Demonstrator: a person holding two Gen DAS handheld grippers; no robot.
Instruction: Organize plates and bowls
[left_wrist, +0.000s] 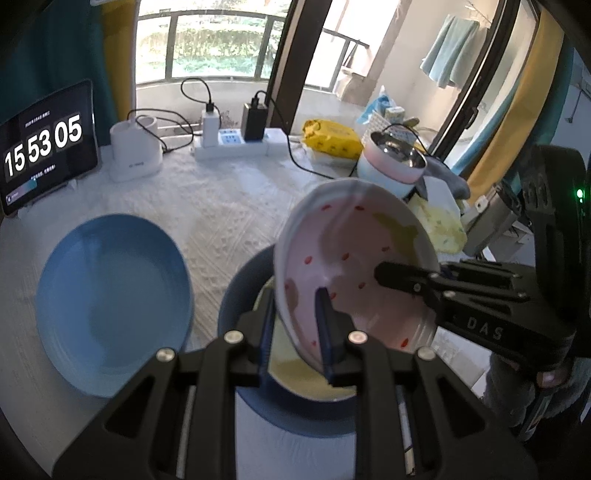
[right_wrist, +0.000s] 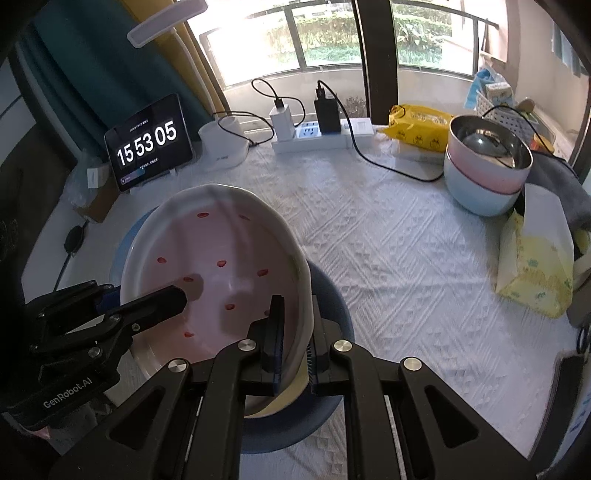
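Left gripper (left_wrist: 295, 332): jaws closed on the near-left rim of the pink dish (left_wrist: 354, 266), one finger inside, one outside. Right gripper (right_wrist: 295, 332): jaws closed on the opposite rim of the same dish, one finger inside, one outside. Dish held tilted between both tools, red spots on its inner face, directly above a dark blue plate (right_wrist: 332, 295) with a yellow dish (left_wrist: 295, 376) on it. Light blue plate (left_wrist: 114, 291) lies flat on the white tablecloth (right_wrist: 388, 258), left of the stack. Stacked bowls (right_wrist: 484, 166) stand far right. Clock tablet (right_wrist: 147, 144) at the back left reads 15 53 05.
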